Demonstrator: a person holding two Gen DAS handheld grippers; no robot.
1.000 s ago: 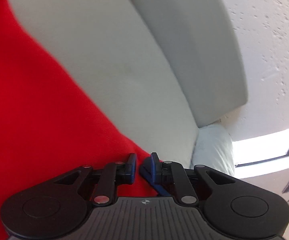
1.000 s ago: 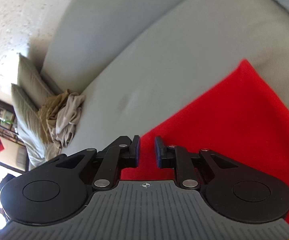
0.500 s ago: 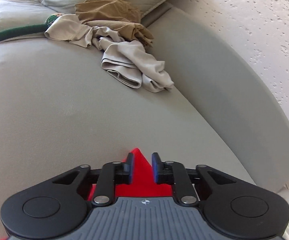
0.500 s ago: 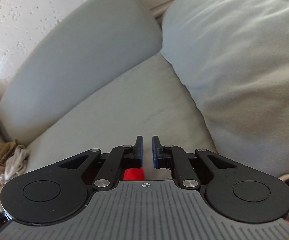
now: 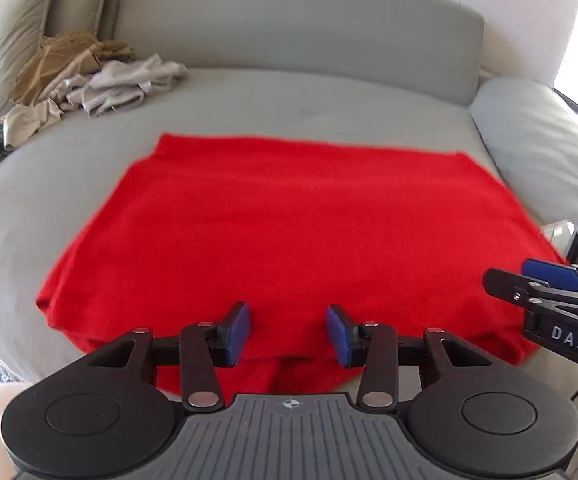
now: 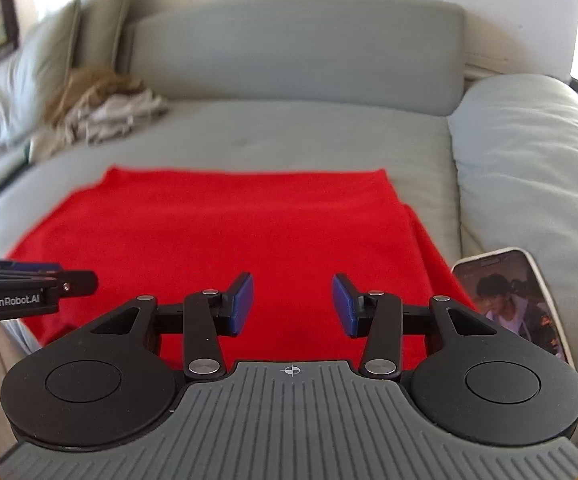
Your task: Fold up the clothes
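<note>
A red garment [image 5: 281,232] lies spread flat and folded on the grey sofa seat [image 5: 273,100]; it also shows in the right wrist view [image 6: 225,232]. My left gripper [image 5: 287,332] is open and empty, above the garment's near edge. My right gripper [image 6: 292,306] is open and empty, also above the near edge, to the right of the left one. The right gripper's fingers [image 5: 549,276] show at the right of the left wrist view. The left gripper's fingers [image 6: 41,276] show at the left of the right wrist view.
A heap of beige and tan clothes [image 5: 89,76] lies at the back left of the seat, by cushions [image 6: 29,80]. A grey cushion [image 6: 537,168] sits on the right. A phone [image 6: 513,304] with a lit screen leans by it. The backrest [image 6: 297,48] runs behind.
Both grippers were shut on the red garment's edge and swinging about. Now both are open, the garment lies flat on the seat, and both cameras look straight over it.
</note>
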